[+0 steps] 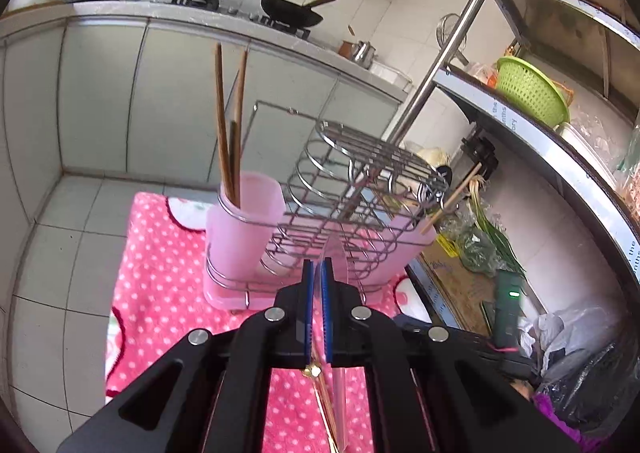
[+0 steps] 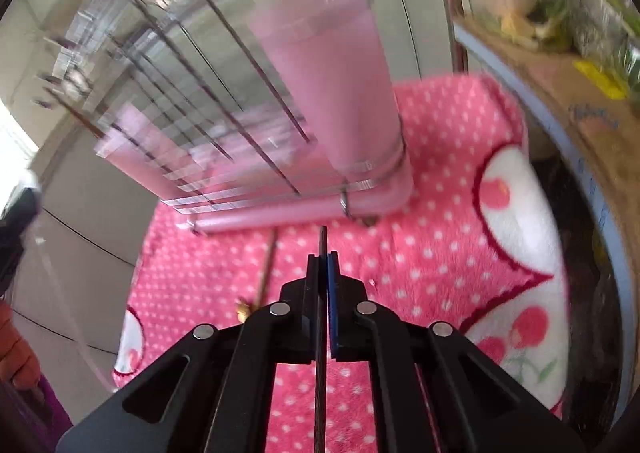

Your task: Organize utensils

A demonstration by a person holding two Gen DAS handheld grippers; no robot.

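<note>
While the right tool (image 2: pixel 322 259) pinched a dark chopstick (image 2: pixel 320 373) lengthwise along its fingers, the pink holder cup (image 2: pixel 336 93) stood straight ahead; the left tool (image 1: pixel 316 273) gripped a clear utensil (image 1: pixel 340 405).

Motion blur smears the wire rack (image 2: pixel 192 93) and pink cup (image 2: pixel 332 85).

Pale tiled floor (image 1: pixel 72 253) under a pink dotted blanket (image 1: pixel 160 273) bearing the pink-based wire utensil rack (image 1: pixel 320 213).

left hand-held gripper (image 1: pixel 316 273): black linkage, blue pads, silver rivets | right hand-held gripper (image 2: pixel 322 261): same
</note>
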